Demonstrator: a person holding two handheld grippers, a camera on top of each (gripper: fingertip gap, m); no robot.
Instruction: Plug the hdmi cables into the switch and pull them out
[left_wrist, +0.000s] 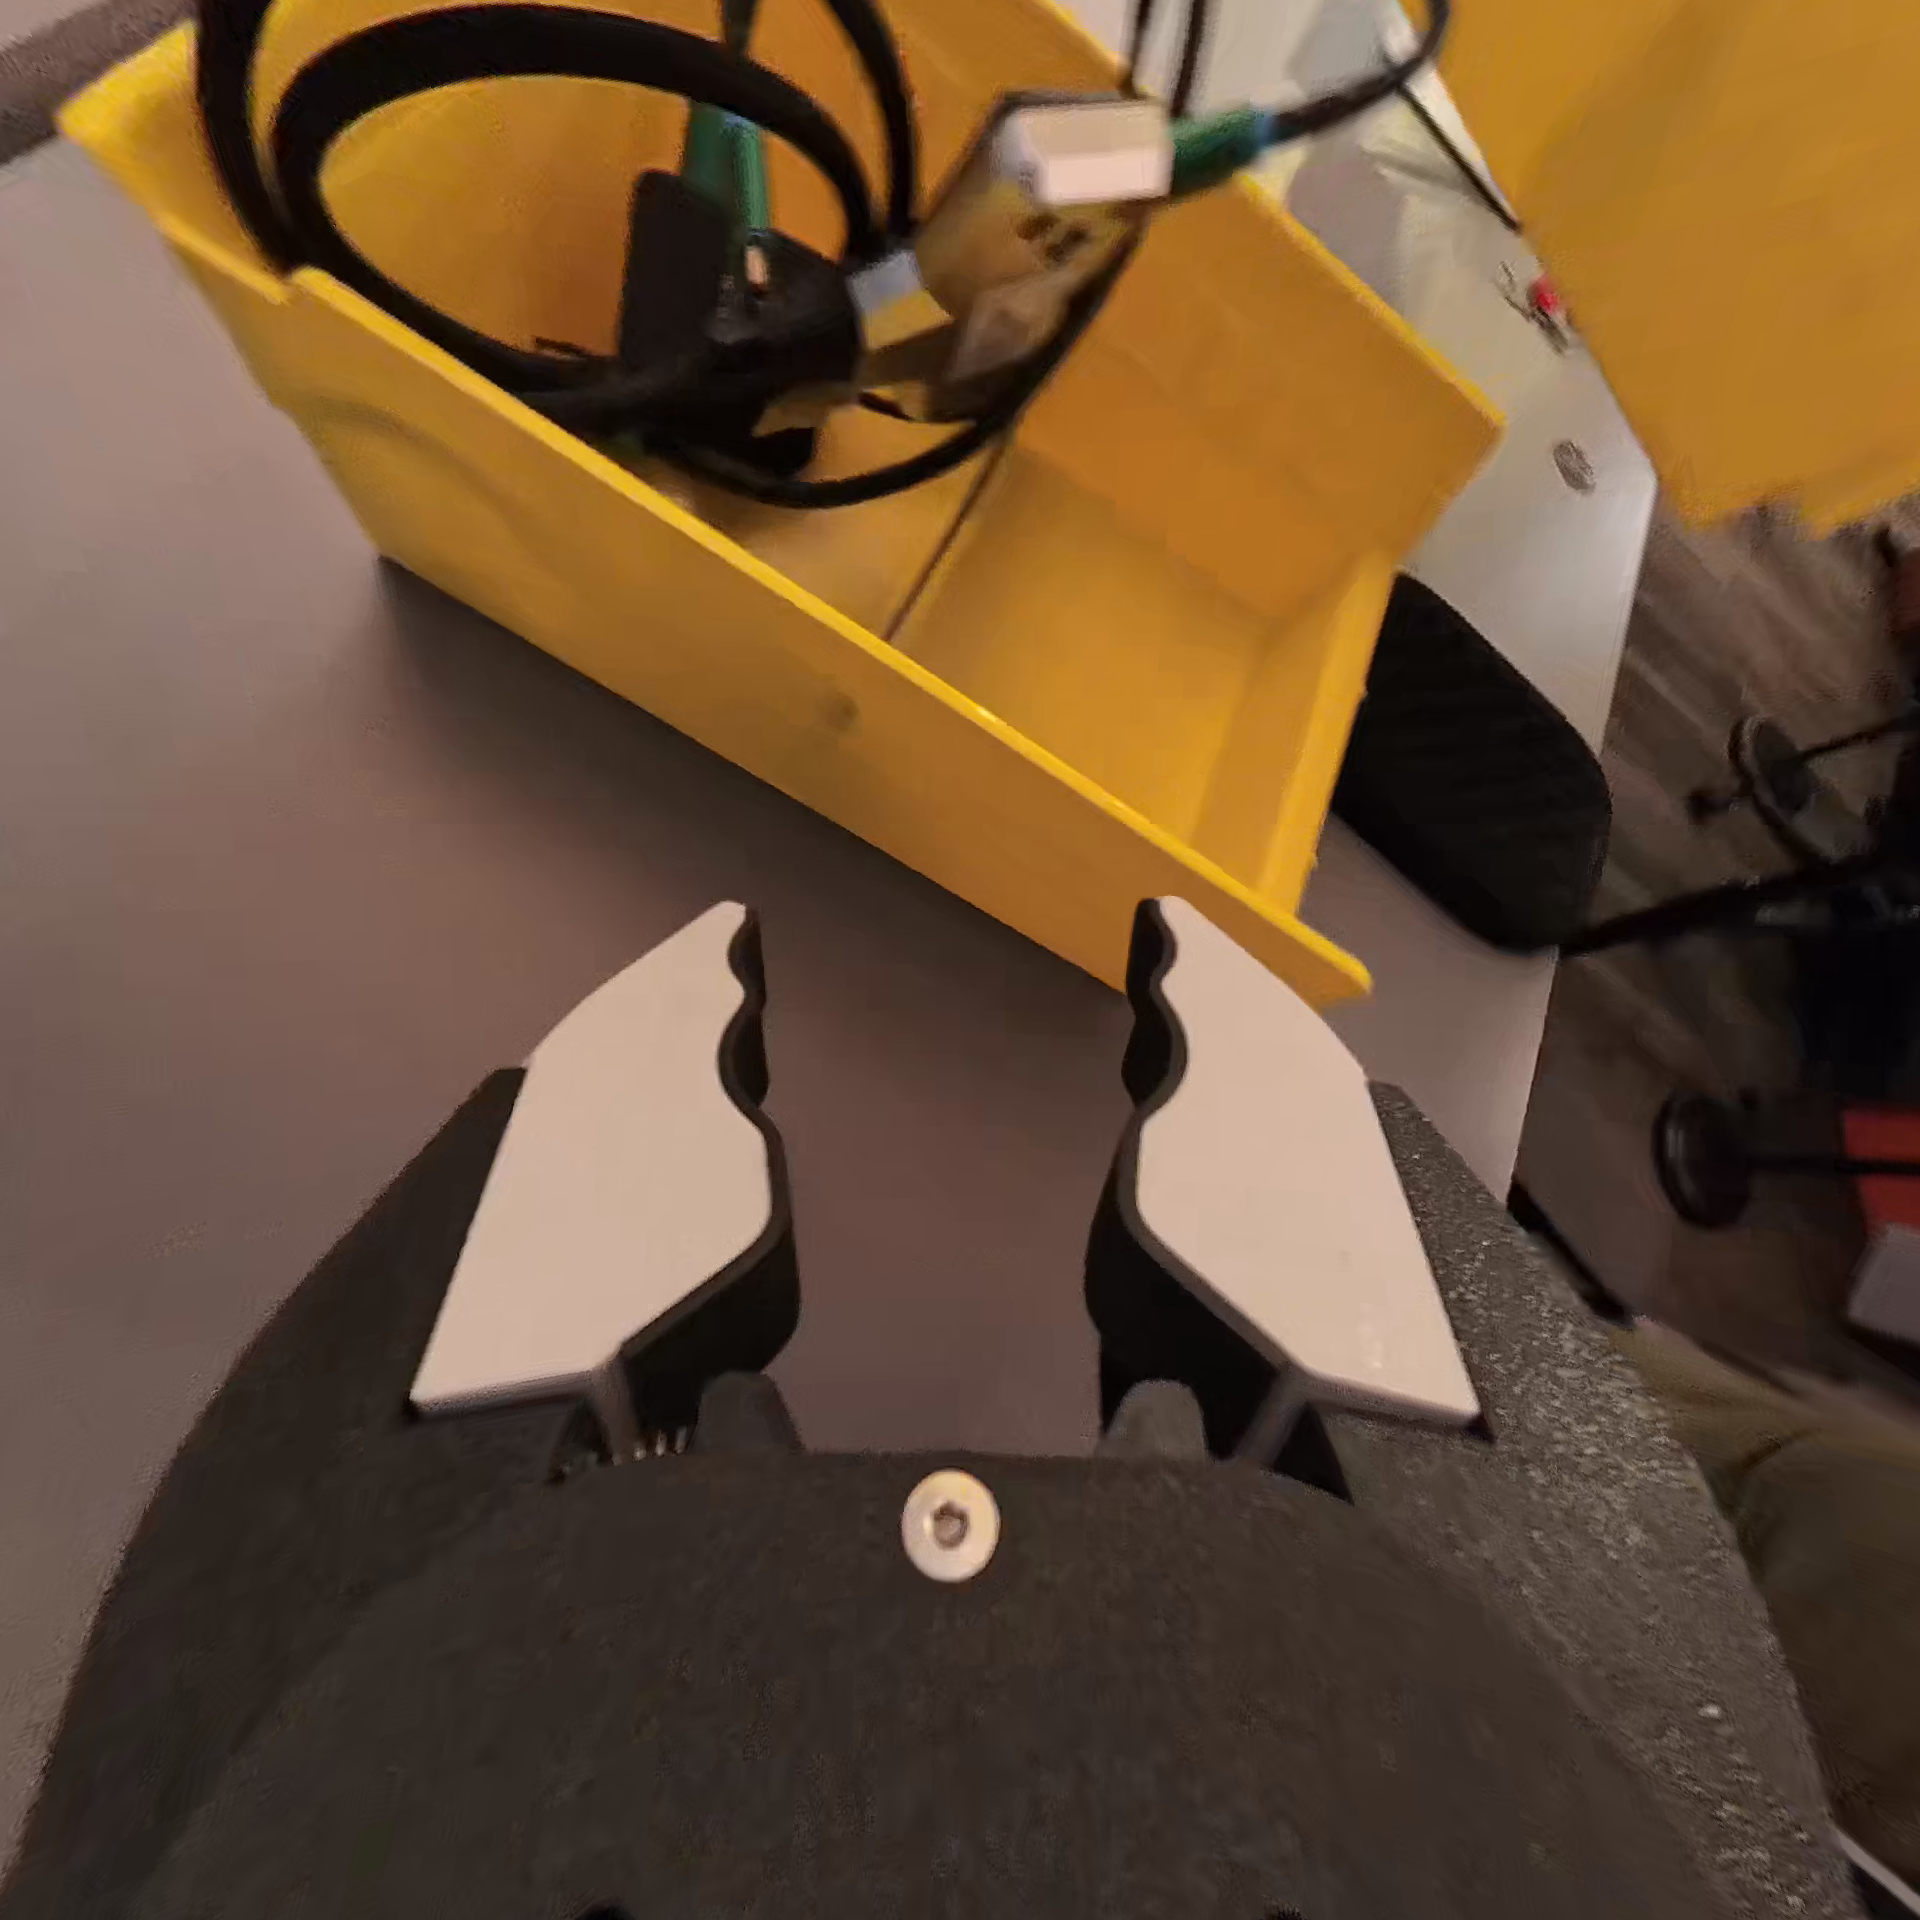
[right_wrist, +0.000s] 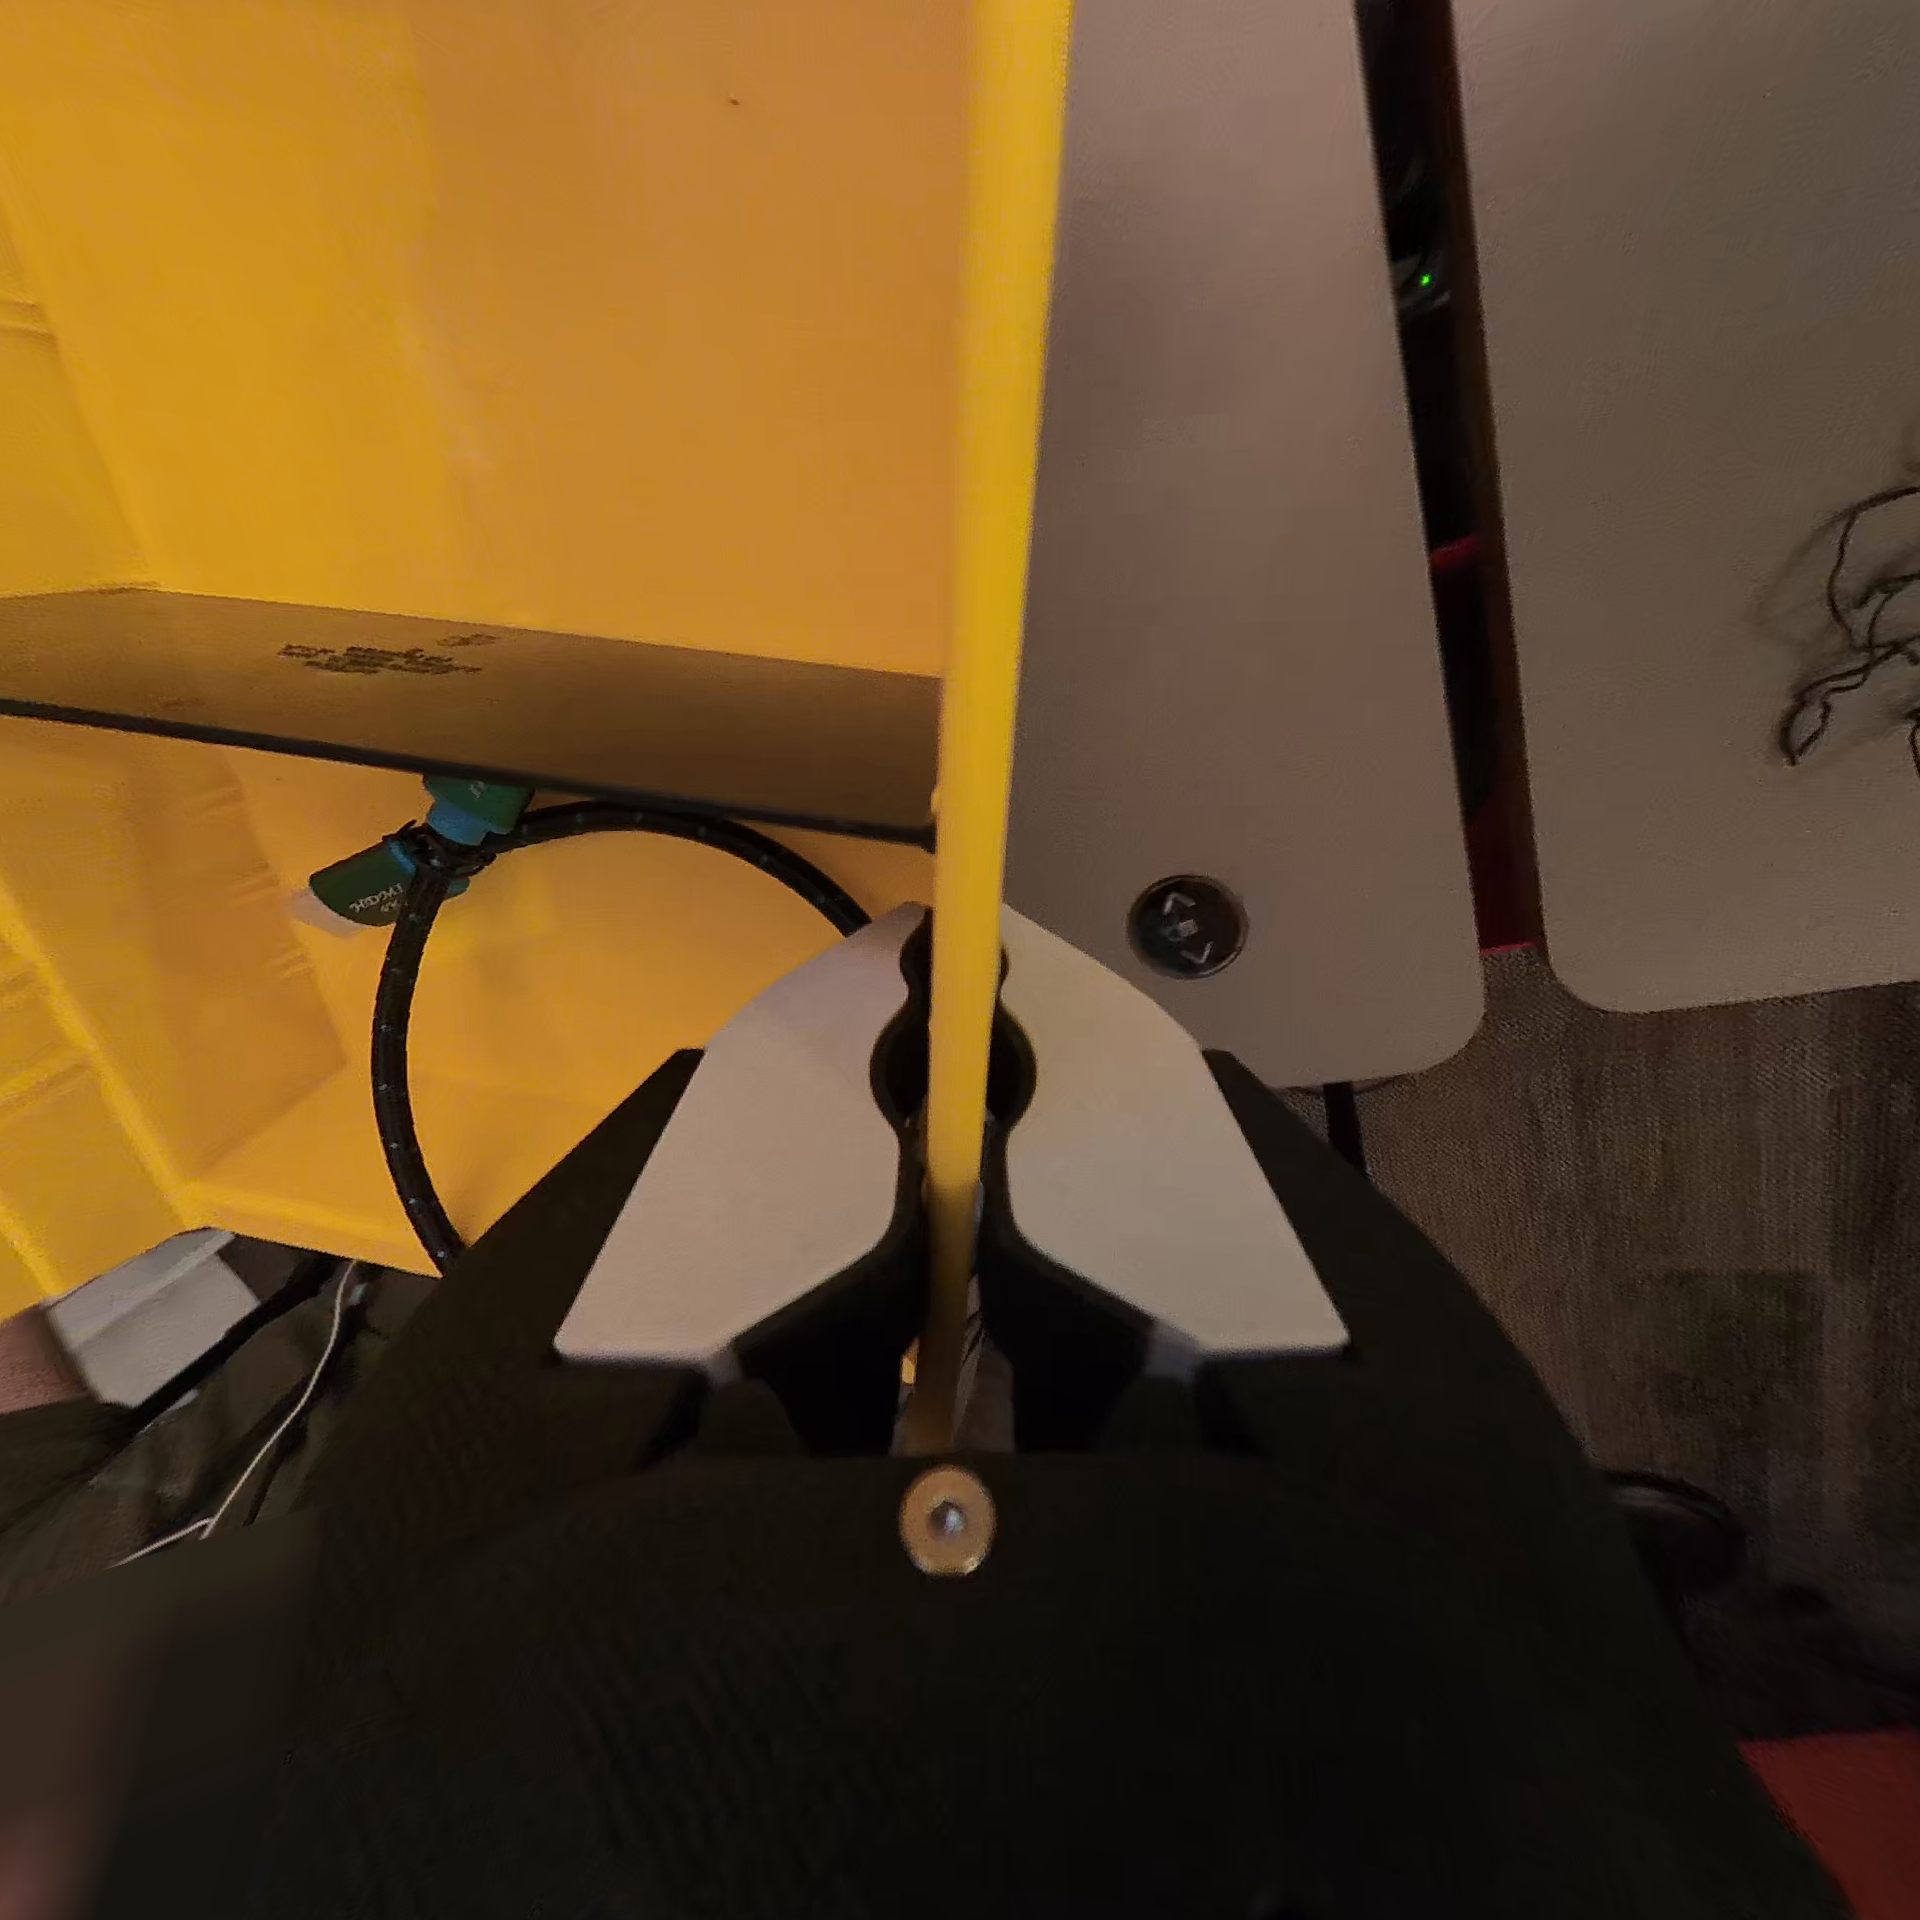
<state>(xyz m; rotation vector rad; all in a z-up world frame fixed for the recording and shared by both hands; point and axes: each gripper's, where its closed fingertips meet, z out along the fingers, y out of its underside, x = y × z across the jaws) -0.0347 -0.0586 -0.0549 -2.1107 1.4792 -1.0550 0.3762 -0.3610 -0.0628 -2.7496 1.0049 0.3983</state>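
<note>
1. The switch (right_wrist: 468, 696), a flat dark box, lies in a yellow bin (right_wrist: 520, 312) with a black HDMI cable (right_wrist: 400, 1039) looped under it; its green plug (right_wrist: 473, 810) sits at the box's edge, whether plugged in I cannot tell.
2. The right gripper (right_wrist: 961, 940) is closed on this bin's thin wall, probably to carry or steady it.
3. The left gripper (left_wrist: 945, 925) hangs wide and empty over the table (left_wrist: 260, 831), near another yellow bin (left_wrist: 935, 748) with coiled cables (left_wrist: 582, 125), likely ready to pick one.
</note>
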